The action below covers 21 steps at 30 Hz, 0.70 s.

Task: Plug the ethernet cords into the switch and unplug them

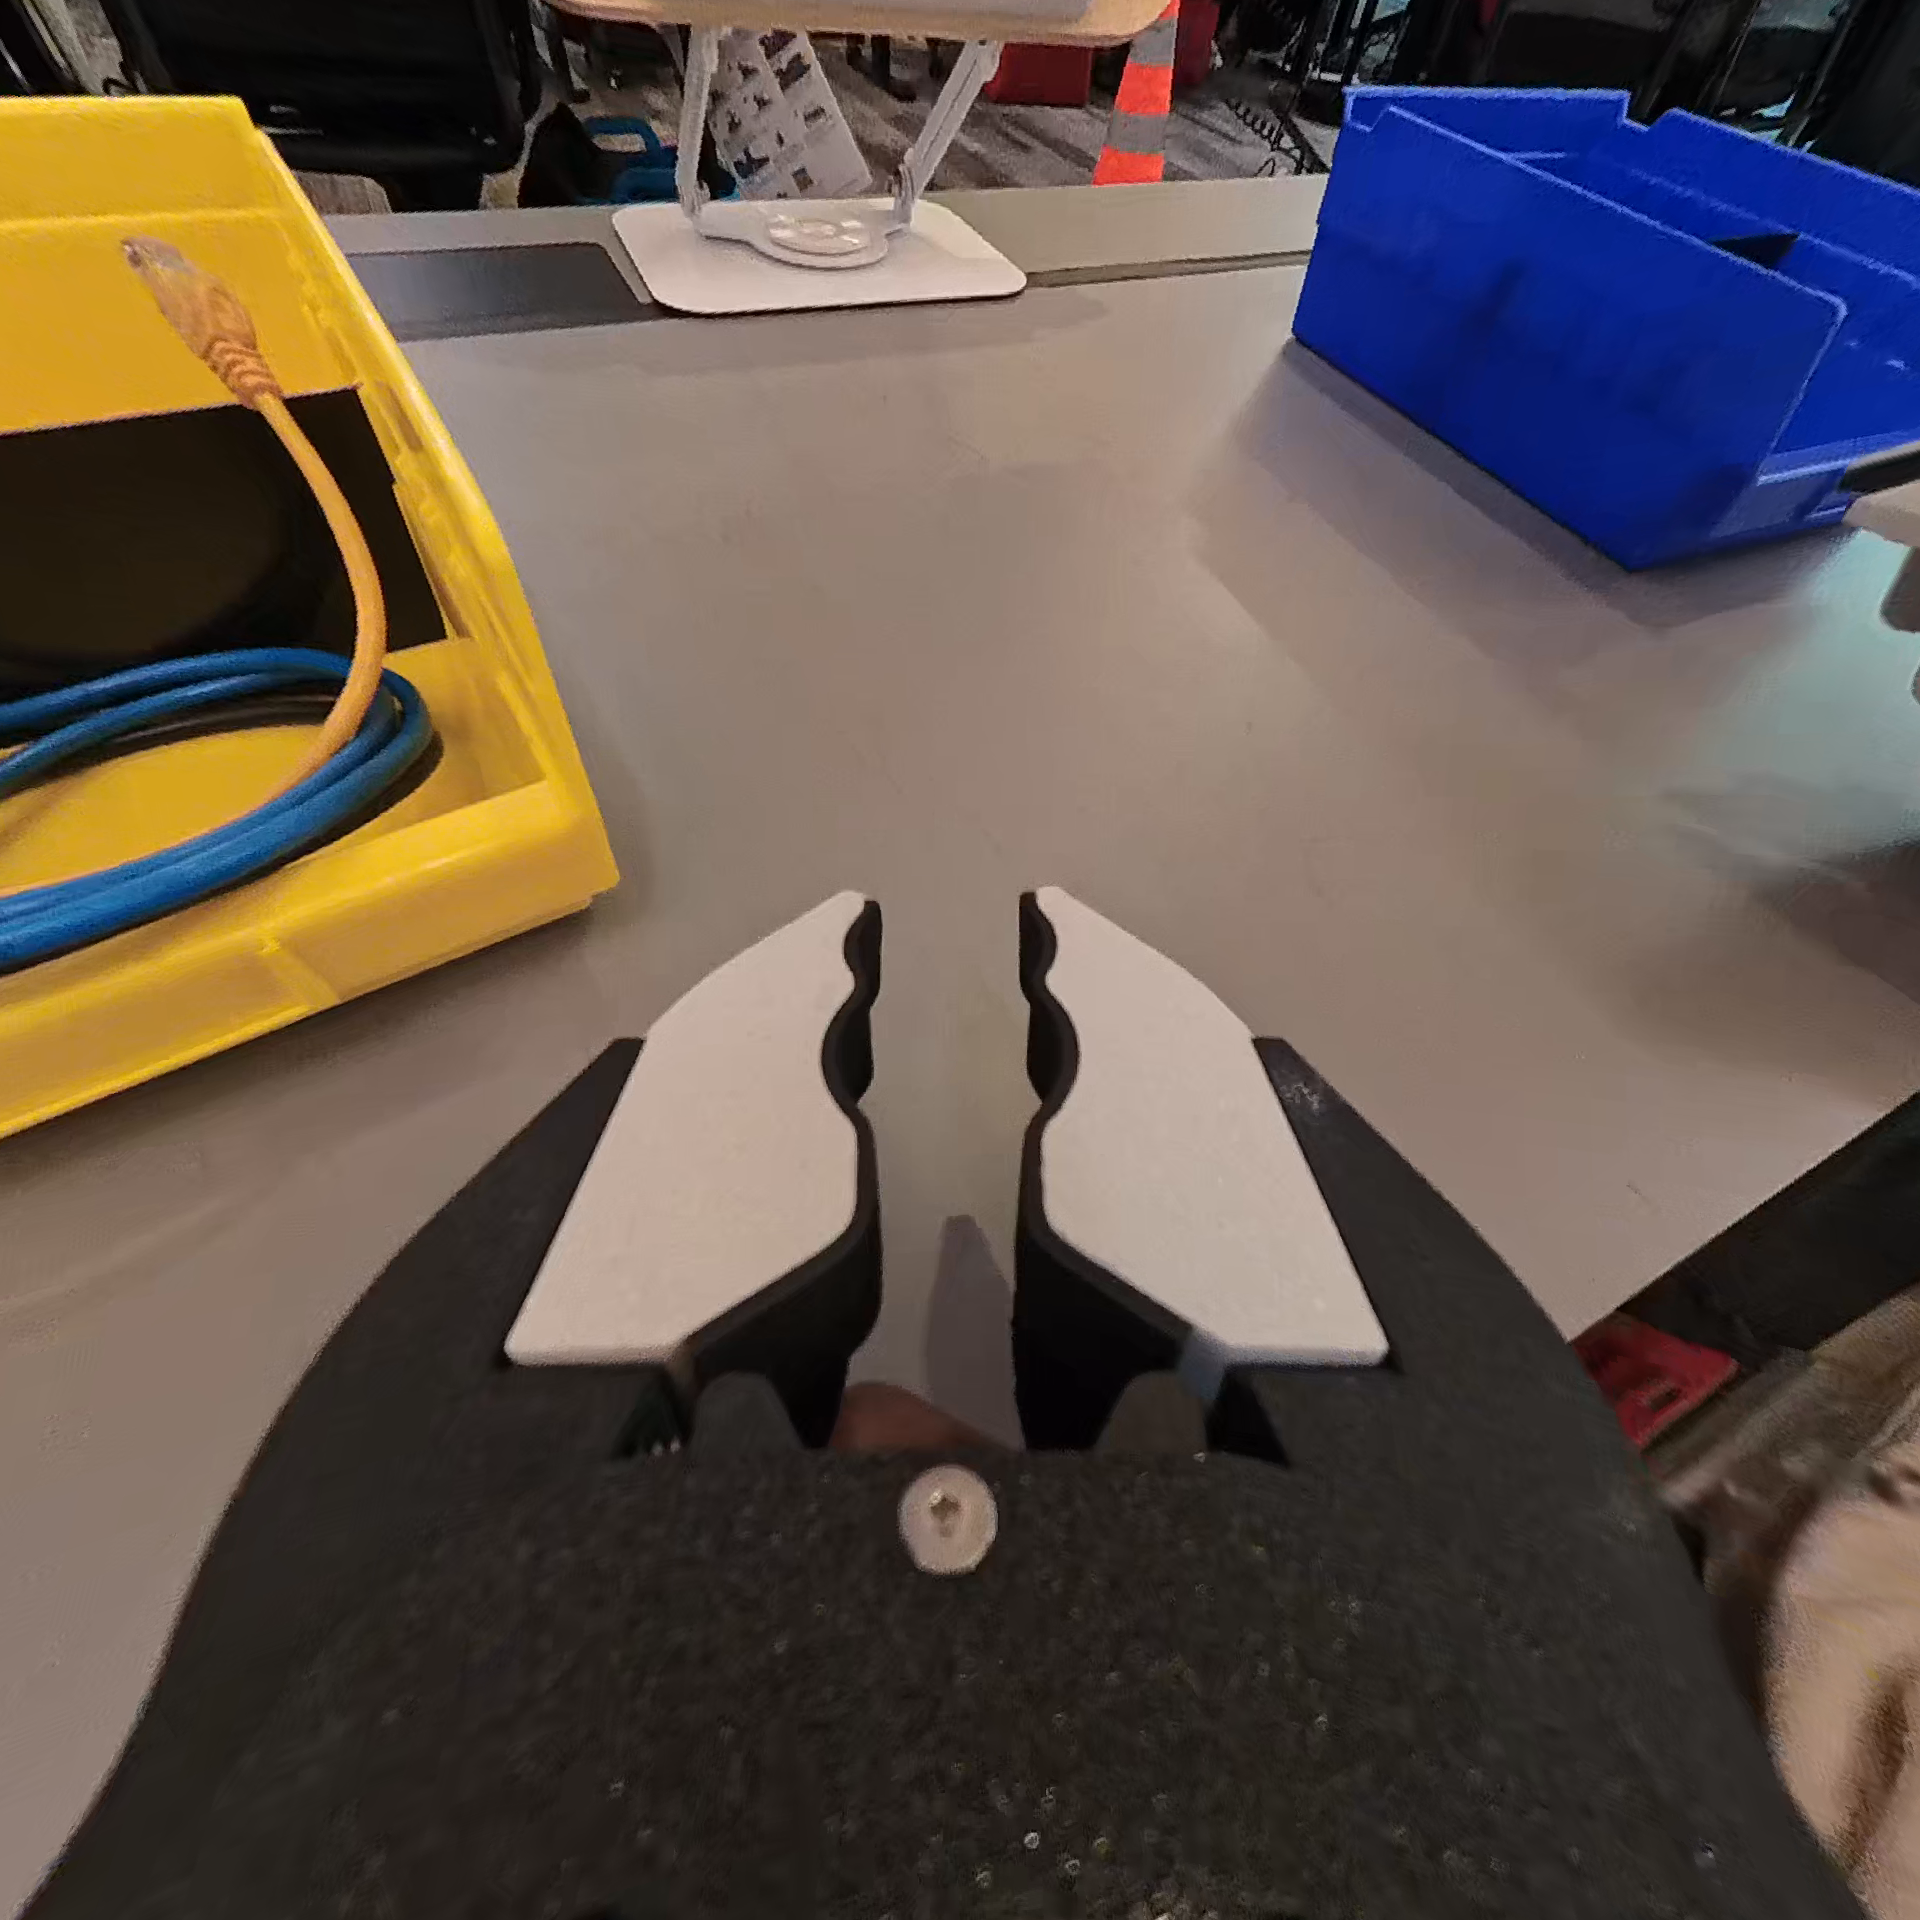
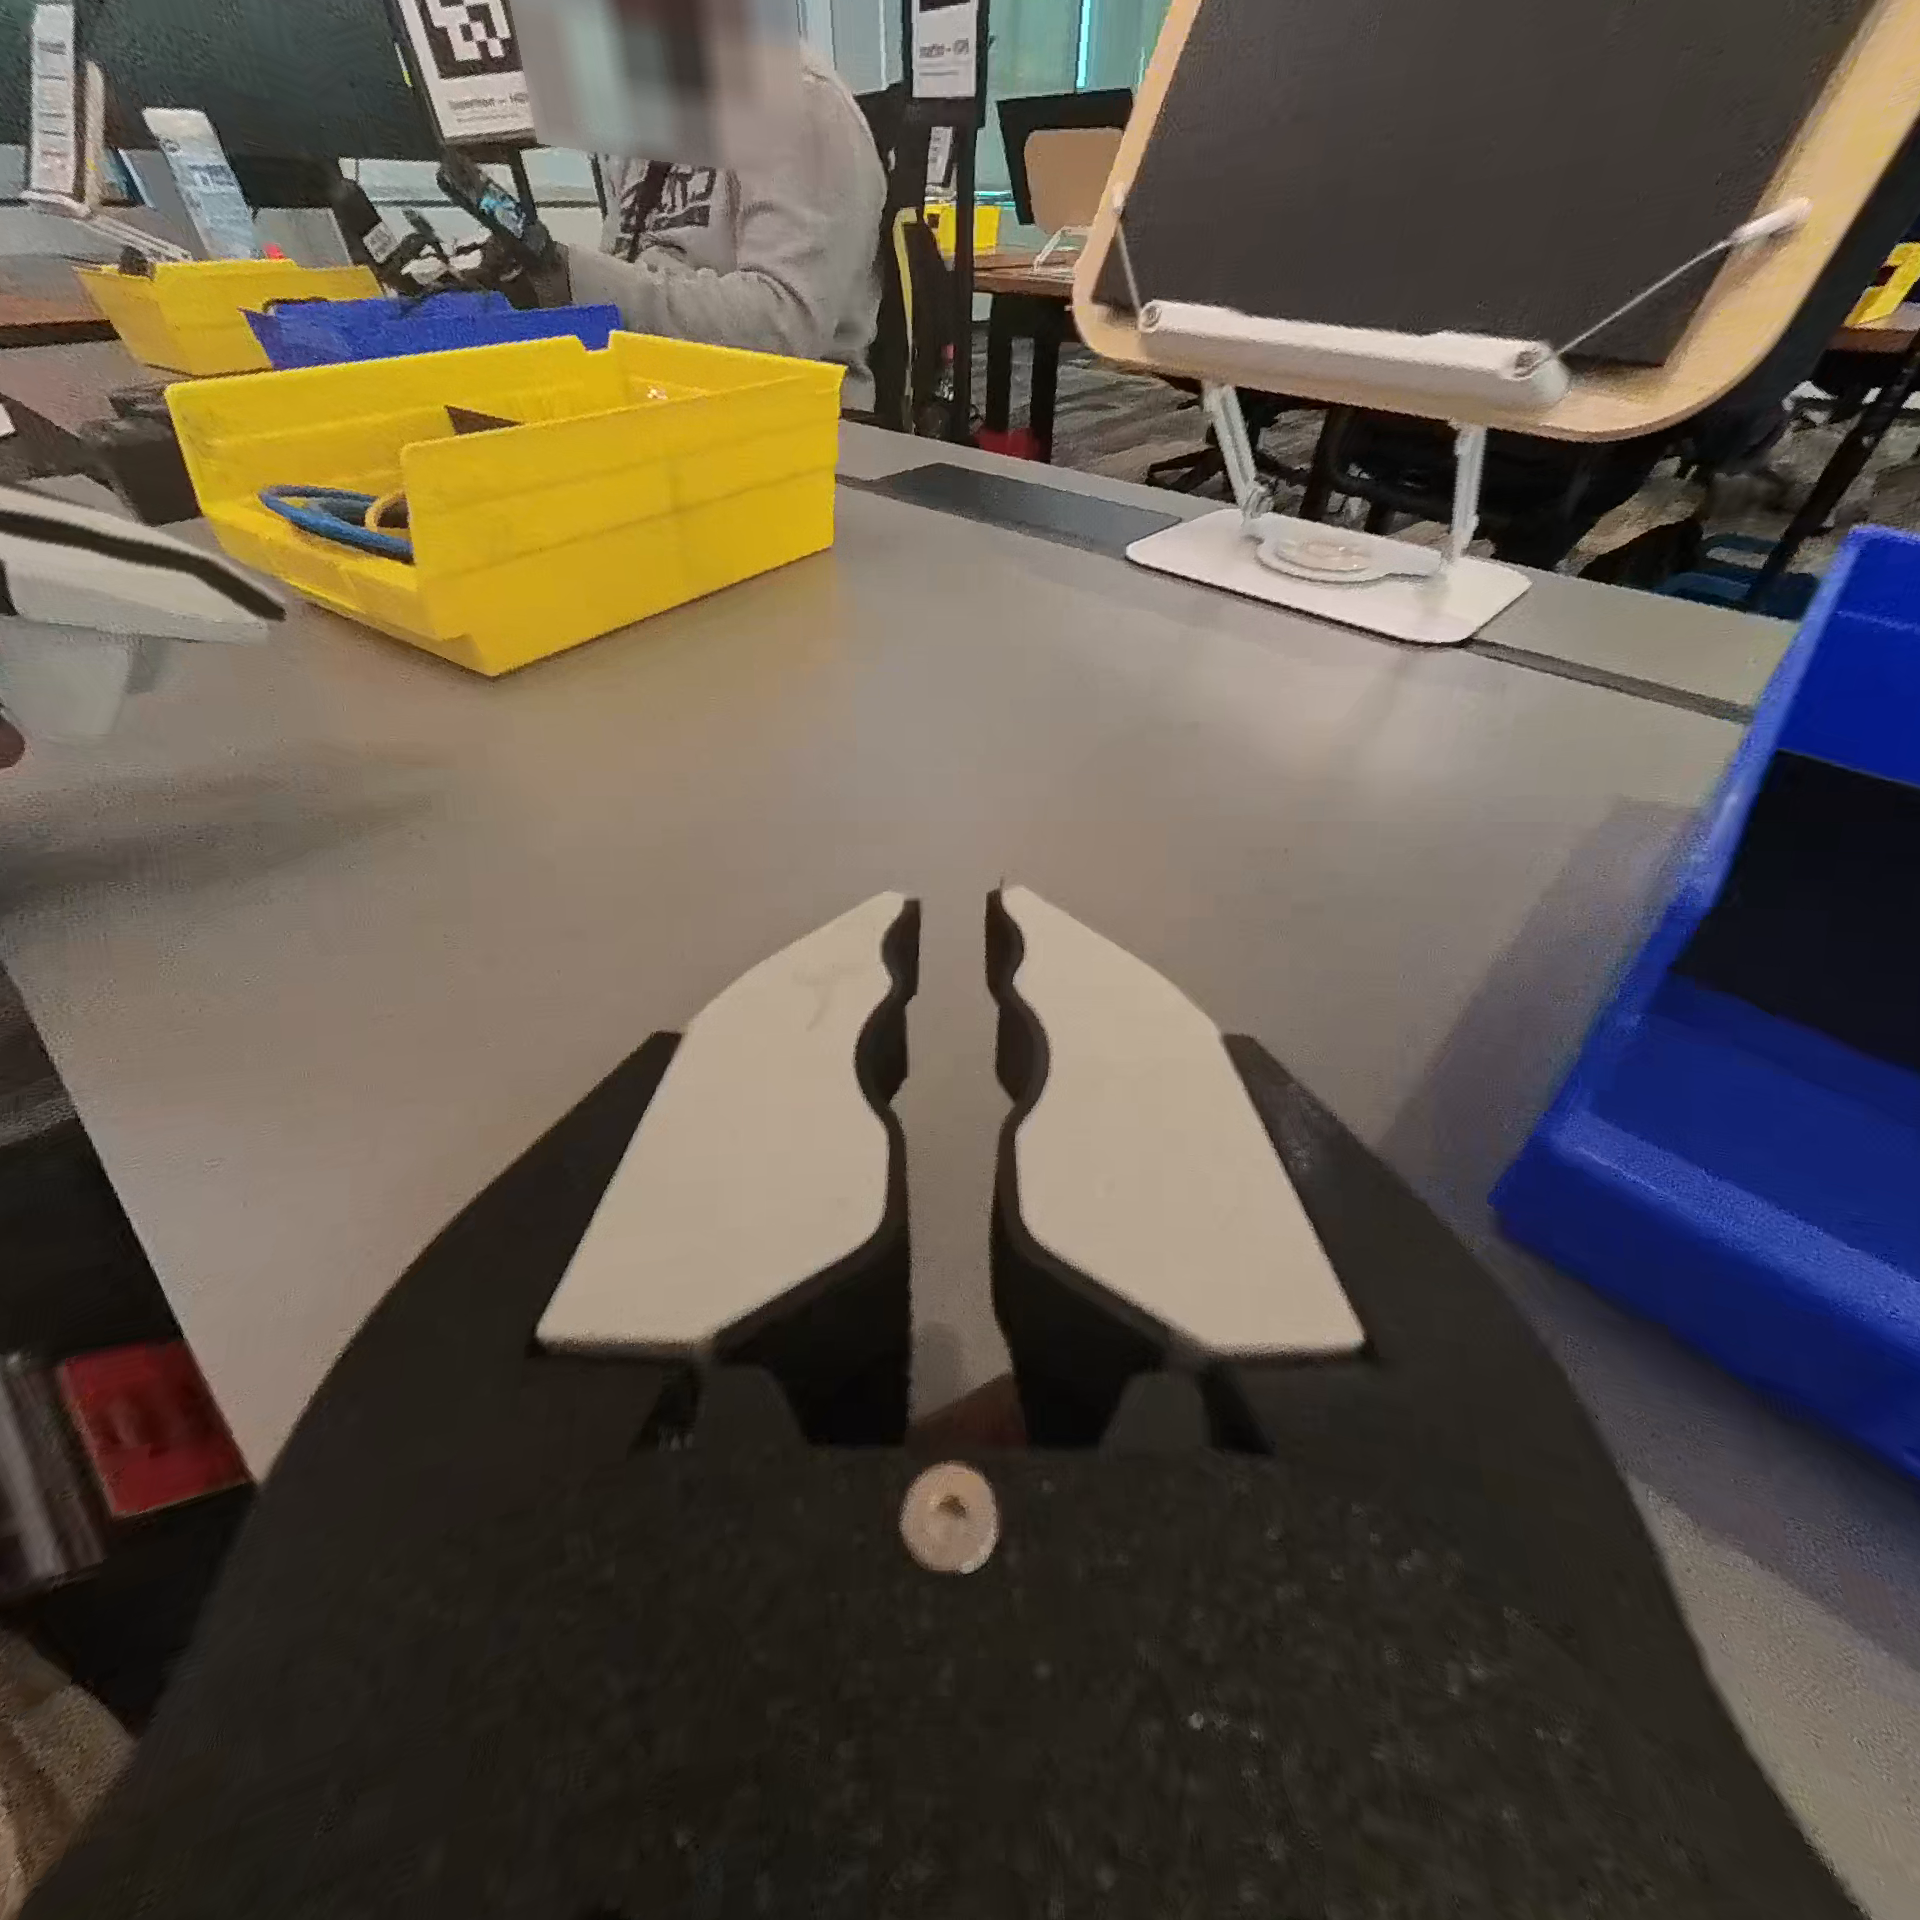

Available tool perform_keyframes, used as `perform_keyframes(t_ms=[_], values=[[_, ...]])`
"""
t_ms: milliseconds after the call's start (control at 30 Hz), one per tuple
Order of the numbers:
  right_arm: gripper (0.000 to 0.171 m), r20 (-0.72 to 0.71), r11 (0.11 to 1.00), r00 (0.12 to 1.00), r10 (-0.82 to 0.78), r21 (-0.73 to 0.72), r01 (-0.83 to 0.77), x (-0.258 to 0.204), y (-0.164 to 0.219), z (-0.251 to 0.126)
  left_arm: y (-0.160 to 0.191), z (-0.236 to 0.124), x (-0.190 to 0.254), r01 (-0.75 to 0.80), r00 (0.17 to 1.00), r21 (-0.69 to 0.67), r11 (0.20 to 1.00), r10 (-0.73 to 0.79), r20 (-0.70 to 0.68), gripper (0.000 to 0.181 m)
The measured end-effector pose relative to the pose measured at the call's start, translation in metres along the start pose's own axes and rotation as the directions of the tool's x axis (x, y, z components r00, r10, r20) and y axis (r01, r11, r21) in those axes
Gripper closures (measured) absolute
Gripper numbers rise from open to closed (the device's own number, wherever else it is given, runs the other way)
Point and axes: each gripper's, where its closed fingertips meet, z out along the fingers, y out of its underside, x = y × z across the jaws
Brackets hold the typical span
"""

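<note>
Grey tabletop (image 1: 1039,623) fills the middle of both views, with a busy workroom of other desks and bins behind it. Your left gripper (image 1: 950,909) hovers low over bare table at lower centre of its frame, fingers apart with a clear gap and nothing between them. Your right gripper (image 2: 953,904) sits likewise at lower centre of its own frame, its fingers nearer together but still parted, holding nothing.

At the left edge of the left wrist view a yellow bin (image 1: 499,582) holds a coiled blue ethernet cord (image 1: 208,831) and a yellow ethernet cord (image 1: 353,582) whose plug (image 1: 192,301) points up toward the upper left. A black shape (image 1: 156,540) lies under the cords; it may be the switch, but you cannot tell from here.

A blue bin (image 1: 1558,343) stands at upper right, well apart from the yellow one. Between them at top centre stands a white tablet stand (image 1: 821,249).
</note>
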Motion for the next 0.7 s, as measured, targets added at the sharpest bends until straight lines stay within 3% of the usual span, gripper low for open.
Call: perform_keyframes(t_ms=[533,633,700], values=[[0.16,0.039,0.995,0.994,0.097,-0.031,-0.096,-0.002,0.006,-0.002,0.002,0.012,0.01,-0.068,0.993,-0.073,0.995,0.06,-0.105,0.153],[0.16,0.041,0.994,0.994,0.104,-0.036,-0.103,-0.002,0.007,-0.003,-0.012,-0.005,-0.017,-0.215,0.968,-0.19,0.958,0.183,-0.173,0.142],[0.16,0.047,0.994,0.994,0.103,-0.037,-0.101,-0.003,0.007,-0.004,-0.022,-0.015,-0.05,-0.37,0.925,-0.305,0.877,0.318,-0.207,0.133]])
